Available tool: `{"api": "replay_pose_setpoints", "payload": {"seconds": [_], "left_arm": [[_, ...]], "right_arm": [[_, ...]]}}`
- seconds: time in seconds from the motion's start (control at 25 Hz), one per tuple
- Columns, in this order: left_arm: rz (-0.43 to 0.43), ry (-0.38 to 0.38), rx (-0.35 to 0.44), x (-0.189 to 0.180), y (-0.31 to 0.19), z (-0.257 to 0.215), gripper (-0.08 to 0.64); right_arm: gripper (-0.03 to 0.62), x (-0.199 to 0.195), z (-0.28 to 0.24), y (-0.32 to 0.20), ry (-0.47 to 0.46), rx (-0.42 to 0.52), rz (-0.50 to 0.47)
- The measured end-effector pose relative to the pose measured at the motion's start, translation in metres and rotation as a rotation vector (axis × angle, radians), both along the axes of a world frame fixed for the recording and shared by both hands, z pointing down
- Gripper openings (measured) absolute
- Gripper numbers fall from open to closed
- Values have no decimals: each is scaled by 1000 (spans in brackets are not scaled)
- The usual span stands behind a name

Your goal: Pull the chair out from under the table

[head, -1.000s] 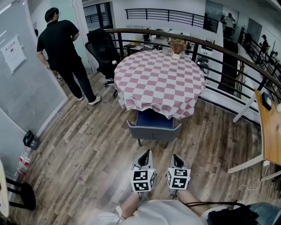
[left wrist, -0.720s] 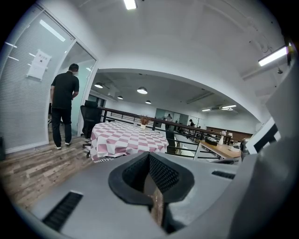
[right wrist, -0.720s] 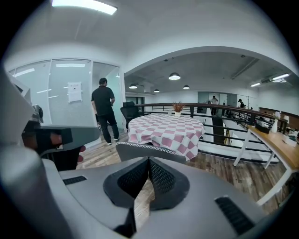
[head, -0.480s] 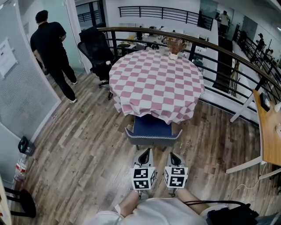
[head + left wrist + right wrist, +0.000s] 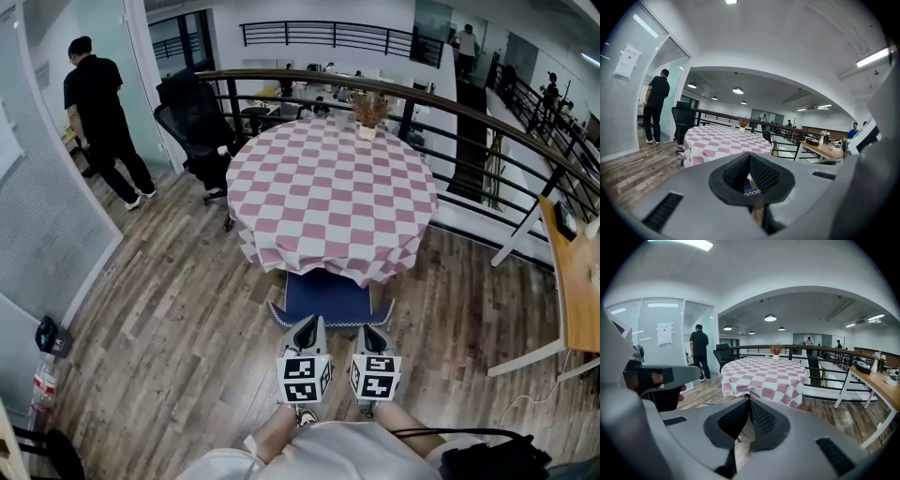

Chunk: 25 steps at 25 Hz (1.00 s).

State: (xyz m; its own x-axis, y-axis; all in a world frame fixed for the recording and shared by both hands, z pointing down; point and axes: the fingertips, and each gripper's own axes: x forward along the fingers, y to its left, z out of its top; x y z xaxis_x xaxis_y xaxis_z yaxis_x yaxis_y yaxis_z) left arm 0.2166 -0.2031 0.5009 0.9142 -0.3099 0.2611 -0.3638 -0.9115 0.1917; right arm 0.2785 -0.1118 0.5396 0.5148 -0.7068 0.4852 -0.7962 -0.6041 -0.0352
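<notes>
Stands at a round table (image 5: 333,187) draped in a pink-and-white checked cloth, a gripper in each hand. Holds the left gripper (image 5: 309,325) and right gripper (image 5: 372,334) side by side, just apart, both aimed at the chair (image 5: 328,298) ahead. Presents both pairs of jaws closed, tips pressed together, with nothing caught between them.

Faces the chair tucked beneath the table's near edge, its blue seat partly covered by the hanging cloth and its grey rim toward the grippers. Seen from overhead, brings the gripper tips right up to that grey rim; cannot tell whether touching. Catches a sliver of blue seat with white zigzag trim just below the closed tips in the left gripper view.

Elsewhere: a small pot of dried flowers (image 5: 367,111) on the table's far side, close to a curved dark railing (image 5: 487,112); a black office chair (image 5: 192,127) left of the table; a person in black (image 5: 96,112) on foot farther left, beside a glass wall; wood-plank floor (image 5: 169,300) throughout; a wooden desk (image 5: 574,272) at the right edge.
</notes>
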Motion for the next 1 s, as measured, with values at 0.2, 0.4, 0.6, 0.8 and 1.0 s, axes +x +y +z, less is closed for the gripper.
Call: {"api": "replay_pose_setpoints", "payload": {"seconds": [0.2,0.4,0.6,0.8,1.0], "left_arm": [[8,-16,-25,13,-10,9,-2],[0,-46,-37,25,-6,16,-2],[-33,-66,-67,26,5,23,-2],[-86,-102,-100,20,4,41,-2],[-146,-120,-110,12,1,49,-2]], "right_arm": [[18,11,2,-6,-16,2,19],[18,26,11,-4,-40,-20,4],[18,40,12,-1,-60,-24,-25],[18,39,19,-4,-91,-22,-83],[18,33,30,-8,-124,-43,-162]]}}
